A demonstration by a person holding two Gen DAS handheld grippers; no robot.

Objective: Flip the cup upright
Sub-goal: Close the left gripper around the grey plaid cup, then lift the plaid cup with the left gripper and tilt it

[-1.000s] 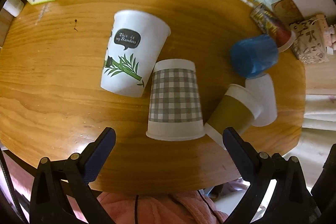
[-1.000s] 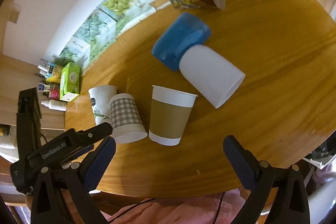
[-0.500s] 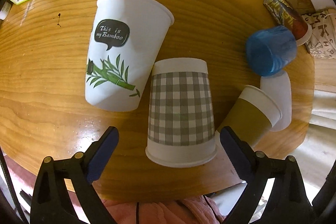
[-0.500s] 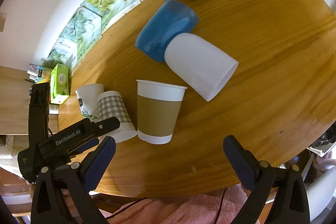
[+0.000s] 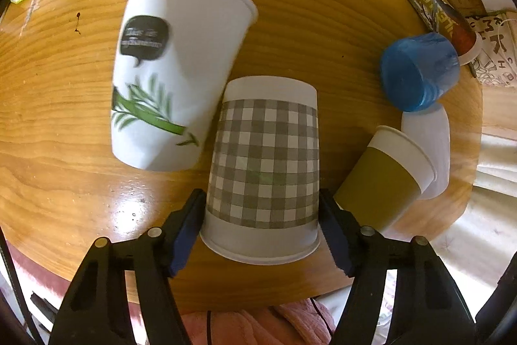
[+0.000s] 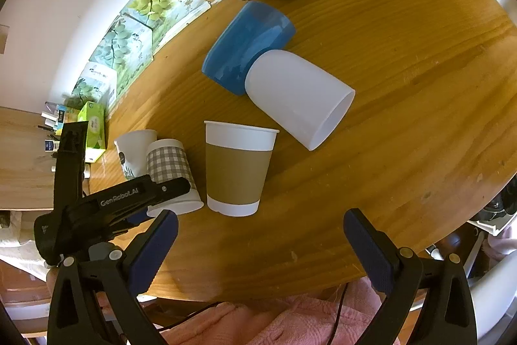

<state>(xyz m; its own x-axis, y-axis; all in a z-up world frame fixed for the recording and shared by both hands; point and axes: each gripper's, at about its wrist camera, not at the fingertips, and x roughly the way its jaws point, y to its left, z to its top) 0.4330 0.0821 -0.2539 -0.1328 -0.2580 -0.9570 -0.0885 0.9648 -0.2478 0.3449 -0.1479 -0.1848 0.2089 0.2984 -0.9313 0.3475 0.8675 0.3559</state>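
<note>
The left gripper's [image 5: 261, 225] blue fingers [image 5: 185, 228] clamp the grey-checked paper cup [image 5: 263, 164] near its wide rim, mouth-down on the round wooden table [image 5: 48, 118], probably so it can be inverted. The right gripper [image 6: 258, 244] hangs spread, empty.

bamboo cup [image 5: 168, 70] upright | brown-sleeve cup [image 6: 237, 170] upright | blue cup [image 6: 247, 47], white cup [image 6: 299, 97] lying, touching
</note>
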